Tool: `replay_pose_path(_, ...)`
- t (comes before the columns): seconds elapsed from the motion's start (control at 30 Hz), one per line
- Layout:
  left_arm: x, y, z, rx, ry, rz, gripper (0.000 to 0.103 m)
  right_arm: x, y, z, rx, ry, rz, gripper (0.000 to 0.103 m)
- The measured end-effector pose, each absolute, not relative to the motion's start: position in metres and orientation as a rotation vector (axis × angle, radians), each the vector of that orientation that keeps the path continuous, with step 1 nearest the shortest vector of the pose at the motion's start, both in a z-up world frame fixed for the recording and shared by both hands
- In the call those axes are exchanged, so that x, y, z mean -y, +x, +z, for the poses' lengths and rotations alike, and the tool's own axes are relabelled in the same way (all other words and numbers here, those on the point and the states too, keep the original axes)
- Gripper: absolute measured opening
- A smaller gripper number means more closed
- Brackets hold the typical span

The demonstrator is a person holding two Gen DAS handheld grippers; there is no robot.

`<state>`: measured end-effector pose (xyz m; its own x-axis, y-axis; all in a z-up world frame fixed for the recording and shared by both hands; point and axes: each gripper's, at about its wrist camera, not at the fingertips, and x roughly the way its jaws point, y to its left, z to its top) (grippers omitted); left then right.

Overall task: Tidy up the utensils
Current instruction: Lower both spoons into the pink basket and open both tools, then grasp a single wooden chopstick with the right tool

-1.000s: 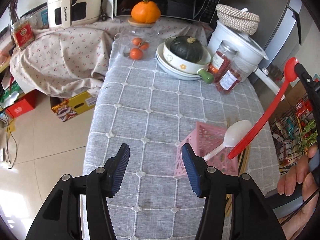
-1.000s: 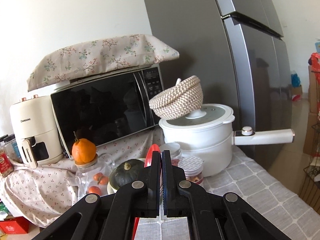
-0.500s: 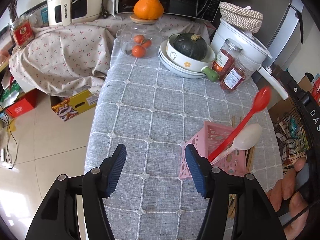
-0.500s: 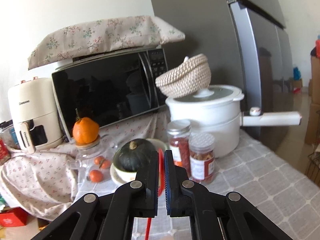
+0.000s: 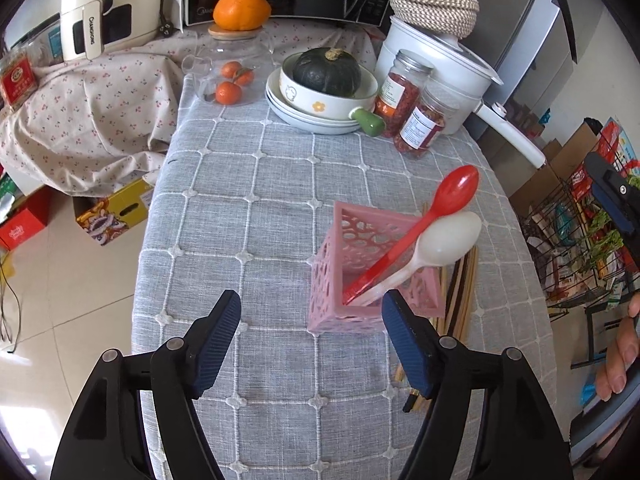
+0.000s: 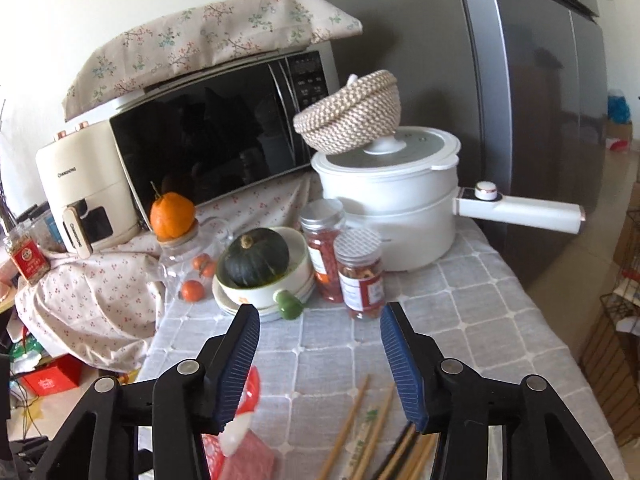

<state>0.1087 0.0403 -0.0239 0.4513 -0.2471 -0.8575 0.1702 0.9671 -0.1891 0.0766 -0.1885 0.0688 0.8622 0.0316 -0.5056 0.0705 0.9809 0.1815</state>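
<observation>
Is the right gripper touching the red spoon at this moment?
Apart. In the left wrist view the red spoon rests in the pink basket, while the right gripper is open and empty.

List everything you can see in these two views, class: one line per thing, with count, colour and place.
holder: 1, pink, on the table
spoons: 2, red spoon and white spoon, standing in the holder
chopsticks: several, wooden, on the tablecloth right of the holder
tablecloth: 1, grey check, over the table
squash: 1, dark green, in a bowl on stacked plates
jars: 2, clear, red contents, beside the pot
pot: 1, white, woven basket on top
microwave: 1, black, at the back
left gripper: open, empty
right gripper: open, above the chopsticks
</observation>
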Motion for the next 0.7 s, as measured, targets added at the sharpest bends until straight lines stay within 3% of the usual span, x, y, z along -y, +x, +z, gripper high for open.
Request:
replay_pose_path(0.27, -0.014, 0.092, -0.043, -1.132, -0.023, -0.323, 0.079, 0.225, 0.076, 0.027, -0.736, 0.176, -0.07, 0.072)
replay_pose_path(0.7, 0.001, 0.09, -0.068, -1.251, 0.006, -0.377, 0.079, 0.262, 0.112, -0.083, -1.184, 0.213, -0.157, 0.074)
